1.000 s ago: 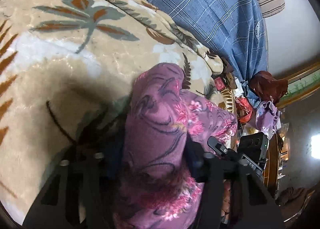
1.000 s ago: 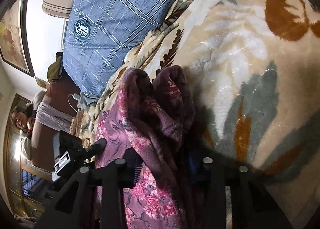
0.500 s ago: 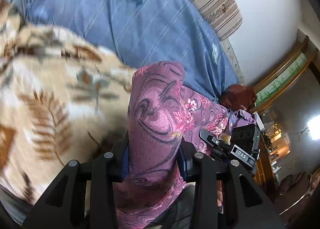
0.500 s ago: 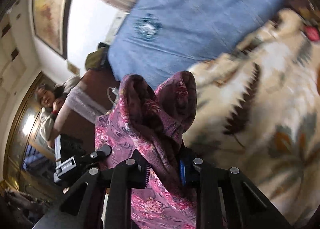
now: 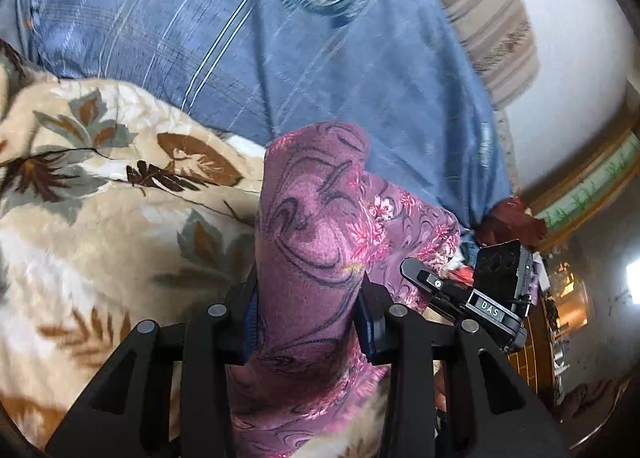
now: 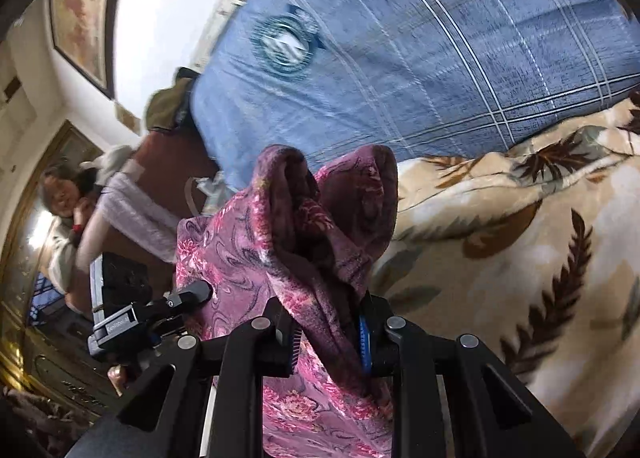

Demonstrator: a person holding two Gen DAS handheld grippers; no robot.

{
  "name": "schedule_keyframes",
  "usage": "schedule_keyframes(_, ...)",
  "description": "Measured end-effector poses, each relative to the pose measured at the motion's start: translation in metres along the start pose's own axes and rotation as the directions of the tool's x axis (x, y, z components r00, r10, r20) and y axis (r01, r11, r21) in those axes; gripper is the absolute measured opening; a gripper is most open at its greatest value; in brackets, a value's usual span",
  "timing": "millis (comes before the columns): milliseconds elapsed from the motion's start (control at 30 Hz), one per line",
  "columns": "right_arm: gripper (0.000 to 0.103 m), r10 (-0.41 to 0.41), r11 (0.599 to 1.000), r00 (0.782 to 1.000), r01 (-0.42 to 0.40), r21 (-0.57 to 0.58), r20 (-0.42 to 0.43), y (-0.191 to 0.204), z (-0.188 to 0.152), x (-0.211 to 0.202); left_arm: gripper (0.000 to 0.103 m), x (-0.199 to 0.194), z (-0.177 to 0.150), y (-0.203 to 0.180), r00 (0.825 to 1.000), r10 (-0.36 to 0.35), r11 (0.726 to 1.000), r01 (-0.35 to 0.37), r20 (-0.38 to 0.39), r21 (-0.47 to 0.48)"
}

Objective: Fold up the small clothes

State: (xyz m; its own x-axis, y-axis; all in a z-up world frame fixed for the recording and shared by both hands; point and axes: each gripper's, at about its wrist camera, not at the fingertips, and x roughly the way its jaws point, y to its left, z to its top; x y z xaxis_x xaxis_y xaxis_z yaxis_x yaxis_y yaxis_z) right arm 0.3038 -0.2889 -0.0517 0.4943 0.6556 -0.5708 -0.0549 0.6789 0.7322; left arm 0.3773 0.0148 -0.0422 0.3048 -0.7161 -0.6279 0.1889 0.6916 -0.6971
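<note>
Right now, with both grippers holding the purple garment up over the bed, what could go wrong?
1. The right gripper pinches a bunched wad of the garment, so the fold could come out uneven.
2. The left gripper grips a thick roll of cloth; a layer might slip out when pulled taut.
3. The grippers sit close together, so lowering onto the blanket may trap slack cloth between them.

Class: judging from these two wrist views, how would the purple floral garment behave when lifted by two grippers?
Probably floppy: the garment bunches above the left gripper and hangs limp below. Likely light, as the right gripper holds up several folded layers with a pinch. Its fuzzy surface suggests it will not slip easily.
</note>
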Motion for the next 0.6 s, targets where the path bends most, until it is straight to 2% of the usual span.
schedule_keyframes(200,0.022,-0.049,0.996,0.996,0.054,0.075,-0.070,-0.062,0.019,0.058,0.036,0.068,0.021,0.032,0.997,0.061,0.998,-0.062,-0.056,-0.029)
schedule_keyframes(333,0.024,-0.058,0.989,0.993,0.071,0.127,-0.105,-0.099,0.019,0.086,0.042,0.104,0.022,0.058,0.984,0.142,0.988,-0.147,-0.109,-0.042)
schedule_keyframes(400,0.031,-0.081,0.985,0.988,0.099,0.138,-0.129,-0.113,0.014,0.098,0.051,0.106,0.019,0.067,0.981,0.160,0.985,-0.166,-0.110,-0.048)
schedule_keyframes(500,0.039,-0.131,0.982,0.983,0.146,0.119,-0.125,-0.109,0.009,0.090,0.055,0.084,0.014,0.074,0.991,0.096,0.990,-0.104,-0.094,-0.092)
schedule_keyframes(533,0.046,-0.138,0.982,0.984,0.150,0.111,-0.112,-0.104,0.008,0.080,0.057,0.071,0.011,0.074,0.993,0.088,0.990,-0.097,-0.080,-0.103)
schedule_keyframes(567,0.057,-0.140,0.984,0.985,0.150,0.100,-0.096,-0.097,0.006,0.070,0.064,0.055,0.006,0.071,0.994,0.090,0.990,-0.097,-0.061,-0.106)
schedule_keyframes(600,0.063,-0.145,0.984,0.987,0.152,0.090,-0.074,-0.087,0.001,0.054,0.067,0.041,0.000,0.067,0.995,0.094,0.991,-0.097,-0.043,-0.096)
